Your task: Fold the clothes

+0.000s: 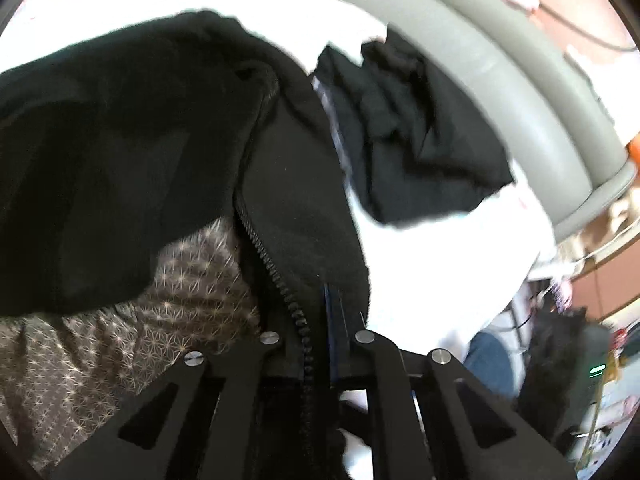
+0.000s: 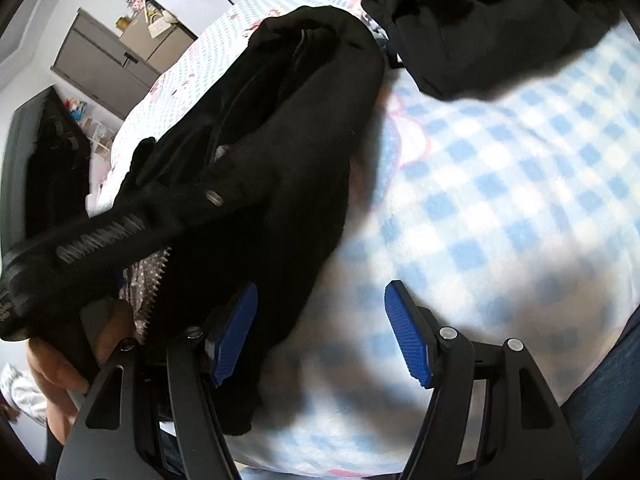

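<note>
Black zip jacket (image 1: 168,152) on checked bed sheet (image 2: 500,168): left gripper (image 1: 325,320) clamped on zipper edge; right gripper (image 2: 320,332) agape, empty. Advice: pinch opposite hem before lifting.

A black zip-up jacket (image 1: 132,152) fills the left and centre of the left wrist view, soft and fleecy, its front open; the black zipper (image 1: 280,276) runs from the centre down to the lower middle of the frame; a brown lining (image 1: 132,320) with a pale star pattern shows at lower left; in the right wrist view the same jacket (image 2: 288,168) lies bunched from upper centre down to lower left on a blue-and-white checked sheet; a second black garment (image 1: 420,136) lies crumpled at upper right of the left wrist view, just beside the jacket; it sits rumpled along the top edge, right of centre, in the right wrist view (image 2: 480,20).
</note>
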`<state>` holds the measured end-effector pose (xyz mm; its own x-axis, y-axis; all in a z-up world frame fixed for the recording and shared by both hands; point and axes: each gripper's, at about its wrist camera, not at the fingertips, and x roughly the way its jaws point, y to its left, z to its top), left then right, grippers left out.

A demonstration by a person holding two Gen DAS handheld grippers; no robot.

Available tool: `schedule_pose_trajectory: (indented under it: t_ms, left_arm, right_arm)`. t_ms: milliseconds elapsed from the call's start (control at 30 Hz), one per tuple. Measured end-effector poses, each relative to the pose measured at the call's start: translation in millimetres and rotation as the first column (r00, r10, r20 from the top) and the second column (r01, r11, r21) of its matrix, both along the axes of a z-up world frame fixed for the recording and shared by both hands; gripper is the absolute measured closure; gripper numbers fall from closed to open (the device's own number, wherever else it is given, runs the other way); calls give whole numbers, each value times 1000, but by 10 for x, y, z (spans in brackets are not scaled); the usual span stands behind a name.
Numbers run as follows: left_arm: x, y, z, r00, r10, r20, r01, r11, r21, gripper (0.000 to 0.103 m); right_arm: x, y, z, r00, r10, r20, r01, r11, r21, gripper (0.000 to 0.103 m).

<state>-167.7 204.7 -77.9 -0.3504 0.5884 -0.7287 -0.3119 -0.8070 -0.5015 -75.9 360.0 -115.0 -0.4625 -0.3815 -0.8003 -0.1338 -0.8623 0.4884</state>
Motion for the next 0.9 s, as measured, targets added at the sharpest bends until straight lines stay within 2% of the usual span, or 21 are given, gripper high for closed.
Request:
schedule_pose_trajectory:
  t_ms: [67,167,233,267,300,367,433,467,500,567,667,733,800,833,900]
  left_arm:
    - [31,-83,241,999,18,-49,-16,999,38,96]
    - [166,-384,524,989,88,-121,-72,989,130,96]
    - [265,-625,666,976,150,-158,-118,973,197,96]
    - [323,-822,644,965,211,-159,-171,957,233,96]
    - [373,-1025,574,949,277,-150,-235,939,252,96]
    - [417,-1409,254,922,382,-57,-359,903,236,96]
    - [464,-1779,-92,883,467,51,-467,858,215,97]
    - [518,-1902,-236,870,484,95,-493,842,219,97]
    - [580,-1971,-369,868,481,126,-497,839,222,97]
    - [685,-1963,-510,888,431,160,-459,857,234,96]
    - [820,-1934,-604,912,375,168,-406,885,227,86]
    - [893,-1918,-611,924,354,148,-378,903,202,58]
    - [935,-1844,-677,927,341,156,-370,899,233,55]
    - [933,-1833,-716,927,335,171,-369,898,241,55]
    - [894,-1829,-757,927,321,193,-358,911,204,59]
  right_arm:
    - [-16,-1,31,1000,-10,-1,10,1000,-9,35]
    - [-56,-24,196,998,-4,-58,2,999,-40,35]
    - [-94,-71,318,994,13,-107,-19,998,-55,30]
    - [-120,-123,317,993,29,-113,-36,997,-62,26]
    - [-146,-176,316,992,45,-119,-53,996,-69,25]
    - [-199,-281,305,989,77,-127,-87,993,-78,24]
    - [-256,-398,128,994,104,-42,-105,994,-23,24]
    - [-254,-405,47,994,106,-13,-106,994,-22,26]
    - [-252,-411,-34,994,108,16,-107,994,-21,27]
    - [-240,-381,-120,995,95,38,-94,995,-35,28]
    - [-288,-338,-2,997,80,1,-80,995,-66,27]
    - [-331,-379,108,994,99,-51,-104,991,-88,26]
    - [-370,-439,184,987,127,-95,-137,984,-113,20]
    - [-395,-529,124,984,158,-82,-168,977,-132,17]
    - [-400,-704,-91,978,206,-18,-206,963,-176,17]
